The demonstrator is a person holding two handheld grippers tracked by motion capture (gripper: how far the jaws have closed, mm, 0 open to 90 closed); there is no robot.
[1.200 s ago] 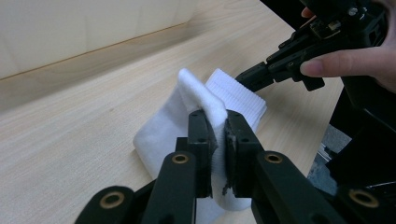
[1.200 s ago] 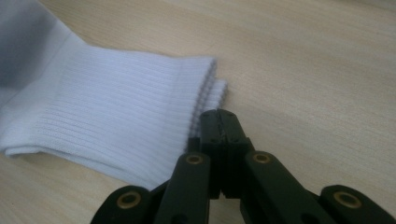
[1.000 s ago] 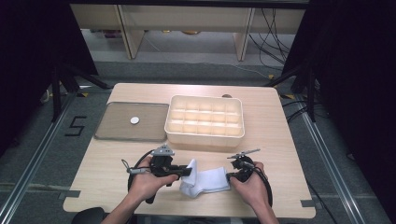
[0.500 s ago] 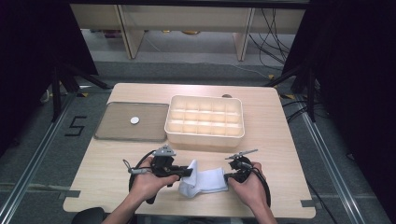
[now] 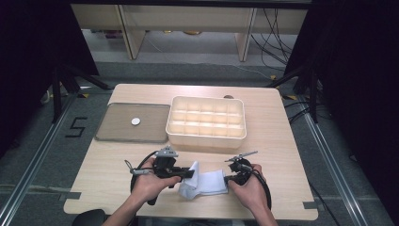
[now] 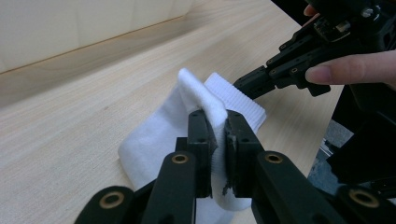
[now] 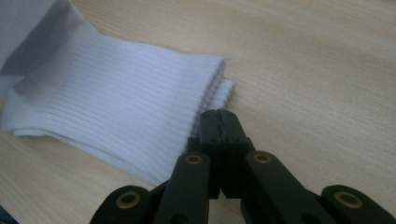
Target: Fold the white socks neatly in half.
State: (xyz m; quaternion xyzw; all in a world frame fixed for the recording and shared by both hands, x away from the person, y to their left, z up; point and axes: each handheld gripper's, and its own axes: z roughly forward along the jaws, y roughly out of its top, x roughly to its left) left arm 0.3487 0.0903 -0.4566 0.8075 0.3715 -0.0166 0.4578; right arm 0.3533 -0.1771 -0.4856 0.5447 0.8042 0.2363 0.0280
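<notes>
Left claw pinches white sock fold, lifting it off tabletop. Right claw pressed together, empty, just beside cuff, likely steadying.

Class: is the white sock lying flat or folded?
Folded: the left claw pinches the white sock, lifting one end over the rest.

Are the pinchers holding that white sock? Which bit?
The left gripper pinches the white sock by a raised fold at its toe end. The right gripper is shut at the cuff, seemingly empty.
</notes>
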